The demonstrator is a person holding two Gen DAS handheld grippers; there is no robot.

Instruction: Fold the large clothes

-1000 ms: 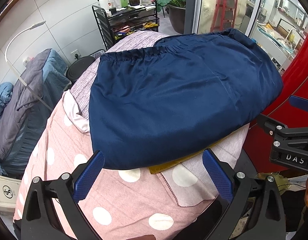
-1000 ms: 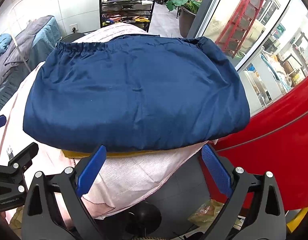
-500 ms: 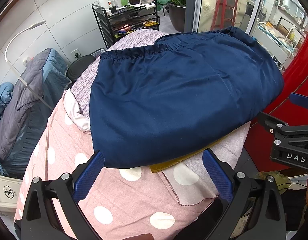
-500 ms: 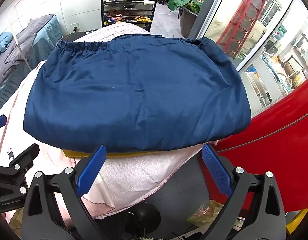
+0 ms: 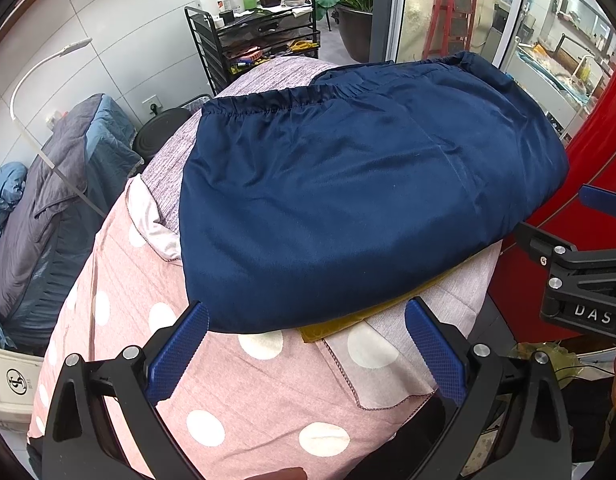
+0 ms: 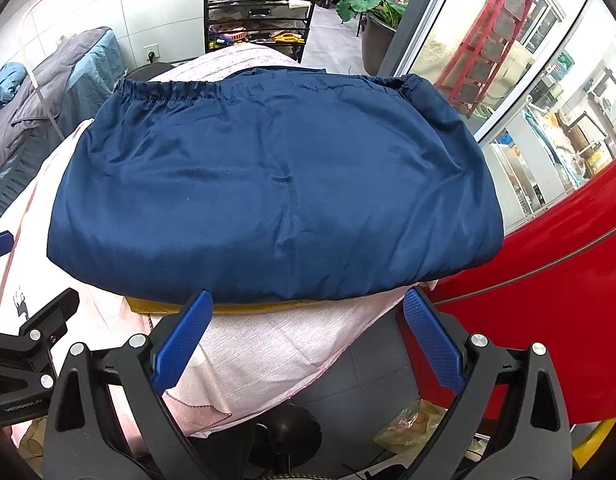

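Observation:
A navy blue garment (image 5: 348, 200) with an elastic waistband lies folded flat on a table covered with a pink polka-dot cloth (image 5: 235, 392). It also shows in the right wrist view (image 6: 275, 192). A yellow item (image 5: 348, 324) pokes out under its near edge. My left gripper (image 5: 305, 344) is open and empty, just short of the garment's near edge. My right gripper (image 6: 305, 340) is open and empty, by the near edge at the table's right end. The right gripper's body (image 5: 580, 276) shows at the right of the left wrist view.
A black shelf cart with bottles (image 5: 259, 28) stands beyond the table. A grey-blue quilt pile (image 5: 47, 200) and a white bin (image 5: 7, 380) are at the left. A red curved panel (image 6: 548, 300) is at the right. A black stool base (image 6: 283, 436) stands below the table edge.
Both grippers have stayed open and nearly still; the view has shifted only slightly. The garment has not moved.

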